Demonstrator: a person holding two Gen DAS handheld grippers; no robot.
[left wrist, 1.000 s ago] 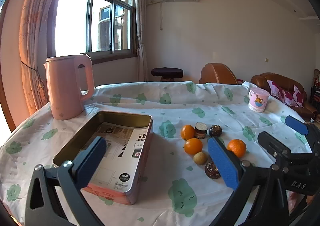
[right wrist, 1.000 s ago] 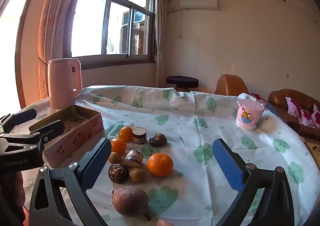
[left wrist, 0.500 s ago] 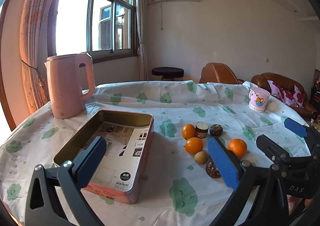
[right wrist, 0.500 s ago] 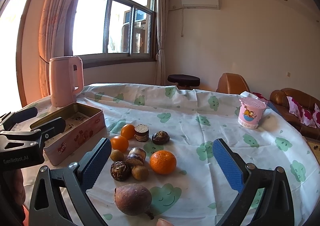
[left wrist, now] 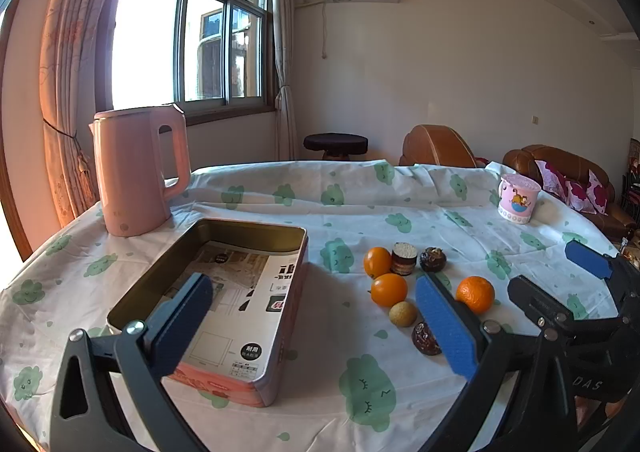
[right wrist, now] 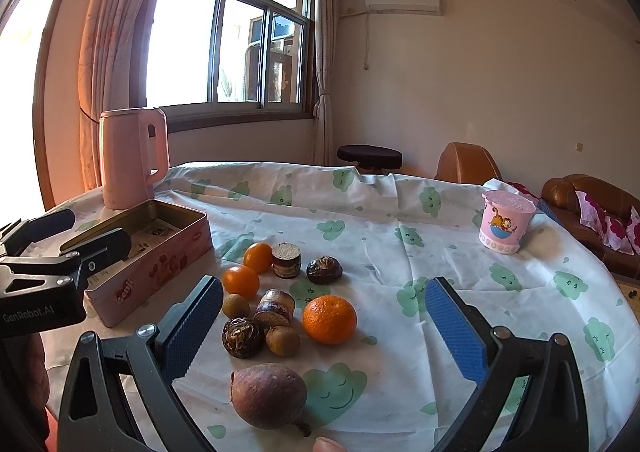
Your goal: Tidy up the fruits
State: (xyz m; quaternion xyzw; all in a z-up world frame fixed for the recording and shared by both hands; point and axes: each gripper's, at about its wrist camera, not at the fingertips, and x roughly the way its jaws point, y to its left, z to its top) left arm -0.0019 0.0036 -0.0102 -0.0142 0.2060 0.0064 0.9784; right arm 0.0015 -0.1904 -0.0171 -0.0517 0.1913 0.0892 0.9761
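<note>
On my tabletop [right wrist: 460, 252] the tin [right wrist: 160, 252] sits mid-left, kettle [right wrist: 132, 155] behind it, fruit cluster [right wrist: 288, 300] centre, cup [right wrist: 506, 221] far right.

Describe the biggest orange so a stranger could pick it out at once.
Start at the pink tin on the tablecloth and look right to the cluster of fruit. The biggest orange sits on the cluster's right edge, beside the brown fruits. It is larger and more dimpled than the two smooth small oranges near the tin.

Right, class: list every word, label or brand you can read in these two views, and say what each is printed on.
"GenRobot.AI": body of the left tongs.
"DAS": body of the right tongs.
"senji", uncertain: pink side of the tin box.
Paper lining the tin: print too small to read.
Cartoon cup: no words.
</note>
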